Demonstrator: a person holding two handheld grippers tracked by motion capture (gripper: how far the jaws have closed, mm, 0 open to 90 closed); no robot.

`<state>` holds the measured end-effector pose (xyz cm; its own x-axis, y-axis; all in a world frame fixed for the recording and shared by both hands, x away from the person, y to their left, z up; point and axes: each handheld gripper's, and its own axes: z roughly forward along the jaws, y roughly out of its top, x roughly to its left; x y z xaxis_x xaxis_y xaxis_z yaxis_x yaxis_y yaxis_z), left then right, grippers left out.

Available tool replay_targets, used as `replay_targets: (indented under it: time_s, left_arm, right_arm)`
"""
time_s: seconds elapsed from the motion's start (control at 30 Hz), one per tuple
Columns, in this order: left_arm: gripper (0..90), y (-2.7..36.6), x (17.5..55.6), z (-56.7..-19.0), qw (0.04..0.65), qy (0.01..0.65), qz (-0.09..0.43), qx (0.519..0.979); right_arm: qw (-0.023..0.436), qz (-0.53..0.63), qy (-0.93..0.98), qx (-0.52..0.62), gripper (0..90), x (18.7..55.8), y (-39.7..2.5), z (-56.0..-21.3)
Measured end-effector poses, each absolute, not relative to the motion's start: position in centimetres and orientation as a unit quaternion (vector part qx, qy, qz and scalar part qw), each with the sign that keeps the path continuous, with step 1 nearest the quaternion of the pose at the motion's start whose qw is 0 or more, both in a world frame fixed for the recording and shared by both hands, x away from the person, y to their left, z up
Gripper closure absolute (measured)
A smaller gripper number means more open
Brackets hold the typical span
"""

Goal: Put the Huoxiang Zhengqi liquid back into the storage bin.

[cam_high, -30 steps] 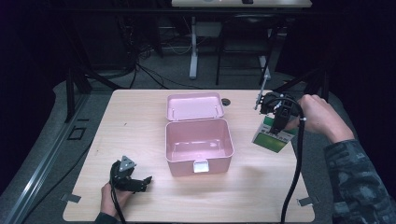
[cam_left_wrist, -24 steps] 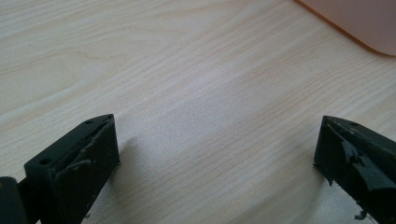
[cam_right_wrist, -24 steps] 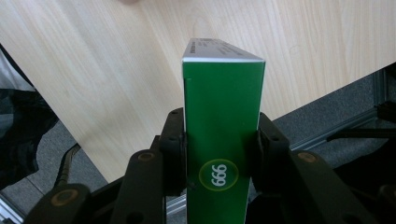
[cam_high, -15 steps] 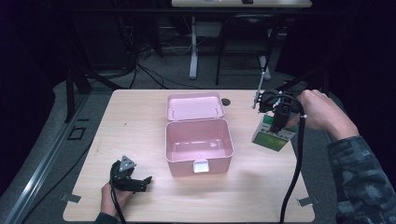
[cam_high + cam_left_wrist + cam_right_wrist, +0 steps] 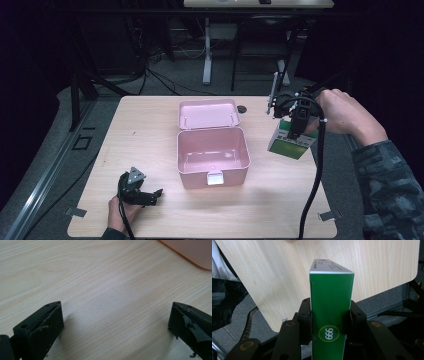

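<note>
A pink box (image 5: 212, 155) stands open in the middle of the table, its lid (image 5: 208, 113) laid back behind it; a corner of it (image 5: 192, 252) reaches into the left gripper view. A green and white carton (image 5: 290, 141) hangs in the air to the right of the box, with my right gripper (image 5: 295, 131) shut on it. The right gripper view has both jaws pressed on the sides of the carton (image 5: 330, 307), near the "999" mark. My left gripper (image 5: 150, 195) rests on the table at the front left, open and with nothing between its fingers (image 5: 42, 327).
A small dark round object (image 5: 242, 108) lies on the wooden table (image 5: 150, 130) behind the box. Cables trail from both grippers. Table legs and stands rise beyond the table's far edge.
My right gripper and the carton have drifted slightly left, toward the pink box. The left gripper has stayed where it was.
</note>
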<state>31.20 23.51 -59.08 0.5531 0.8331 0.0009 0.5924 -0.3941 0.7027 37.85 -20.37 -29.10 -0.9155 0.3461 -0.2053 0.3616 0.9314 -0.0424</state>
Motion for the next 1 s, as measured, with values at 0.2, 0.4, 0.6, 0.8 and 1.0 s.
replay_targets:
  time_s: [0.2,0.4,0.6,0.8,1.0]
  left_arm:
    - [0.0,23.5,31.2,-59.1,0.336,0.438,0.182,0.814]
    - [0.0,23.5,31.2,-59.1,0.335,0.437,0.18,0.815]
    - [0.0,23.5,31.2,-59.1,0.334,0.437,0.18,0.815]
    - [0.0,23.5,31.2,-59.1,0.335,0.437,0.18,0.815]
    - [0.0,23.5,31.2,-59.1,0.335,0.437,0.18,0.815]
  right_arm:
    - [0.099,-0.042,0.98,0.168,62.6,37.9,-19.5,-28.4]
    - [0.105,-0.045,0.981,0.159,62.6,37.8,-18.5,-27.5]
    - [0.108,-0.048,0.982,0.148,62.5,37.7,-17.5,-26.8]
    - [0.108,-0.044,0.984,0.134,62.5,37.5,-16.4,-26.3]
    - [0.113,-0.042,0.985,0.124,62.5,37.3,-15.5,-25.6]
